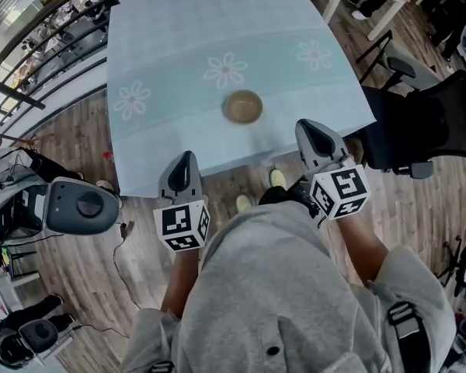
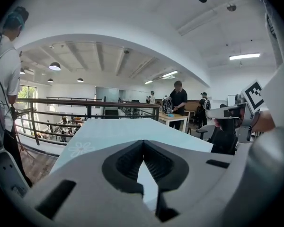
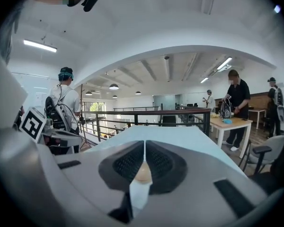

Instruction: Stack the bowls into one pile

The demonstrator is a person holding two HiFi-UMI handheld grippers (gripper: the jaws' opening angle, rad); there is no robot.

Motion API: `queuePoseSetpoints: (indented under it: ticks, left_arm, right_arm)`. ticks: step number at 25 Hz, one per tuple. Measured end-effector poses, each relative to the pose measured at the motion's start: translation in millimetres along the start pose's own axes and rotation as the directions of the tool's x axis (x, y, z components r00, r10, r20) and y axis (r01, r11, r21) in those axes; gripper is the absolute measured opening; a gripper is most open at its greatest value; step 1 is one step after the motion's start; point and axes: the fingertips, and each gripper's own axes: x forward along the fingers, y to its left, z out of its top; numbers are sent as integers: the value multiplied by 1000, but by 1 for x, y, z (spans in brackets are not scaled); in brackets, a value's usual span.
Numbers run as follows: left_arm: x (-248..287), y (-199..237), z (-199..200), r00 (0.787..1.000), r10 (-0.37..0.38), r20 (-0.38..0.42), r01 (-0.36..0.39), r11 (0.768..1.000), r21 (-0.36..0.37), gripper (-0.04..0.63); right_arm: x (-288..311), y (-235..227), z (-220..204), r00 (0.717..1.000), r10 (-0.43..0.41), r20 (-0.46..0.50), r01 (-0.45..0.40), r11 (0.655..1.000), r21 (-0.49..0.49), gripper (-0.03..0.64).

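Only overhead: whole bowl [image 1: 242, 106].

A grey sweatshirt [image 1: 272, 286] with a small dark snap [image 1: 273, 350] was worn. It was crossed at one shoulder by a black buckled strap [image 1: 405, 322], and yellow-green shoes [image 1: 277, 179] were worn with it. The left gripper [image 1: 186, 156] and right gripper [image 1: 305, 125] were cased in pale grey. Each was fitted with a white cube [image 1: 182, 225] printed with black square markers, and the jaws were lined with dark ribbed pads [image 3: 124, 163].
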Motion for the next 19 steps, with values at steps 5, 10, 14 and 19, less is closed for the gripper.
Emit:
queuePoseSetpoints:
  ticks: [5, 10, 14, 19]
  left_arm:
    - [8, 5, 8, 999, 34, 10, -34, 999, -6, 20]
    - [8, 2, 12, 999, 47, 21, -47, 999, -23, 20]
    - [3, 1, 10, 999, 44, 24, -43, 999, -26, 20]
    - [0, 0, 9, 999, 34, 23, -33, 999, -18, 20]
  right_arm:
    - [10, -9, 9, 1000, -1, 4, 1, 1000, -6, 34]
    - [15, -10, 10, 1000, 14, 9, -14, 999, 30, 34]
    - [14, -4, 11, 1000, 20, 11, -20, 999, 26, 34]
    - [12, 1, 7, 1000, 30, 9, -30, 997, 67, 34]
